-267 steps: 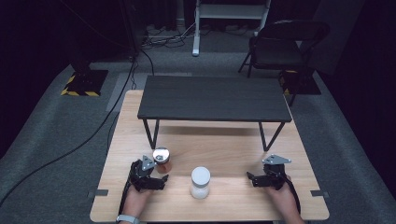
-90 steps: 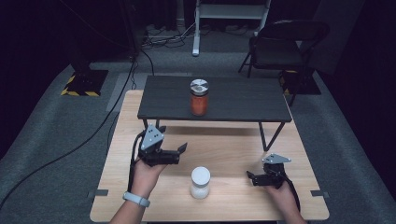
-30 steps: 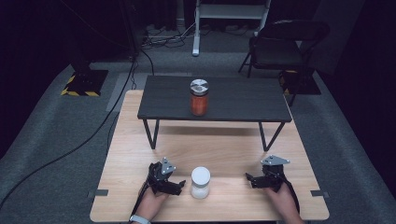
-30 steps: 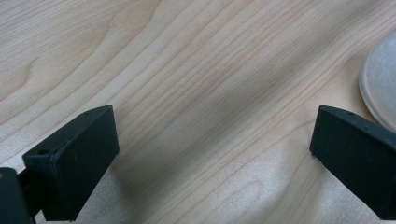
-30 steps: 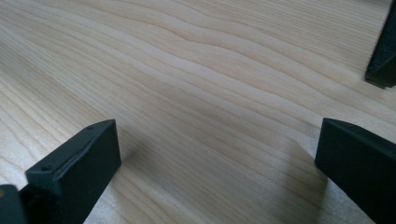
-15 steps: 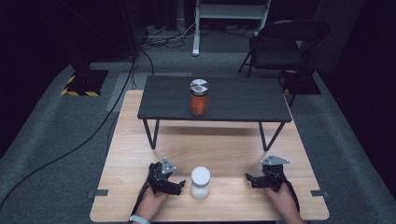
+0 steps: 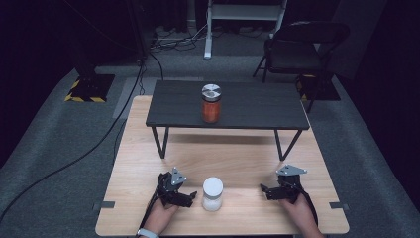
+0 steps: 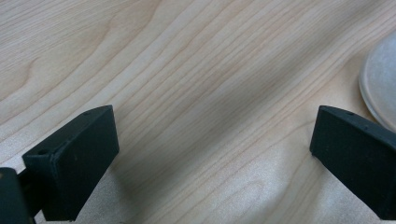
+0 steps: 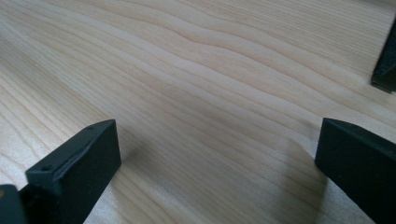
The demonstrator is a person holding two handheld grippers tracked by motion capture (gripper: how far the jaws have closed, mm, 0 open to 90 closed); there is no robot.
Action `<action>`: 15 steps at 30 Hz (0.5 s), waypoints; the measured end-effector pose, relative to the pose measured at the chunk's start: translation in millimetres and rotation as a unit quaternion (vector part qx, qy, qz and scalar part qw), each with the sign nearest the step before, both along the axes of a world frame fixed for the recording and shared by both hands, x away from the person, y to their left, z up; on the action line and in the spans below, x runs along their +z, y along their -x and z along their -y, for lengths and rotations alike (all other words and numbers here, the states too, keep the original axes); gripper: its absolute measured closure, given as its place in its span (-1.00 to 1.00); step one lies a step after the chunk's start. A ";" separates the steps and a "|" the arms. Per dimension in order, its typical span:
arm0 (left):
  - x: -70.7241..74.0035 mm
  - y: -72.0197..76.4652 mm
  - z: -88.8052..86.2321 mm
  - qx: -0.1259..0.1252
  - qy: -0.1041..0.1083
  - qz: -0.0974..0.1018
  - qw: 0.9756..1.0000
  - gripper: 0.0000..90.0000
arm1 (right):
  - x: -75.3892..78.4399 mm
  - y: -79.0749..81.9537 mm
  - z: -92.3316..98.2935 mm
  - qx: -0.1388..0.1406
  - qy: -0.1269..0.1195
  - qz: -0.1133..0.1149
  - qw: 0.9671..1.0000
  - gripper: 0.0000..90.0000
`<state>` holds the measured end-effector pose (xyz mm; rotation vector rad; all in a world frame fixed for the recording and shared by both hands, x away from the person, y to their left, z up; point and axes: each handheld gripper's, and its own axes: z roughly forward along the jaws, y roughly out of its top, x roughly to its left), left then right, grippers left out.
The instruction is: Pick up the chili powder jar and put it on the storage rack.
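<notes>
Wooden table (image 7: 148,148) seen from above. Left gripper (image 7: 190,198) is resting at its near edge, jaws spread wide, just beside a white jar (image 7: 212,194) standing upright. Right gripper (image 7: 265,191) is lying well apart to the right, jaws also spread, holding nothing. An orange jar (image 7: 211,103) is standing on the black shelf (image 7: 257,106) behind.

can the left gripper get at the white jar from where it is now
Probably yes. The left gripper rests on the wooden table right beside the white jar, jaws open, with bare wood between them. In the left gripper view the jar's edge sits just past one jaw.
</notes>
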<state>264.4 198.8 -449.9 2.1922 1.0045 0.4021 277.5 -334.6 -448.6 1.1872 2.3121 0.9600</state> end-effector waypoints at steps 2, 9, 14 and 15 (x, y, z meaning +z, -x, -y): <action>0.0 0.0 0.0 0.000 0.000 0.000 1.000 -0.98 | 0.0 -0.2 0.1 0.001 0.000 0.000 1.000 -1.00; 0.0 0.2 0.0 0.000 0.000 0.000 1.000 -0.98 | 0.0 -2.0 0.2 0.004 0.000 0.000 1.000 -1.00; 0.0 0.2 0.0 0.000 0.000 0.000 1.000 -0.98 | 0.1 -2.2 0.1 0.005 -0.001 -0.001 1.000 -1.00; 0.0 0.2 0.0 0.000 0.000 0.000 1.000 -0.98 | 0.1 -2.3 0.1 0.005 0.000 -0.001 1.000 -1.00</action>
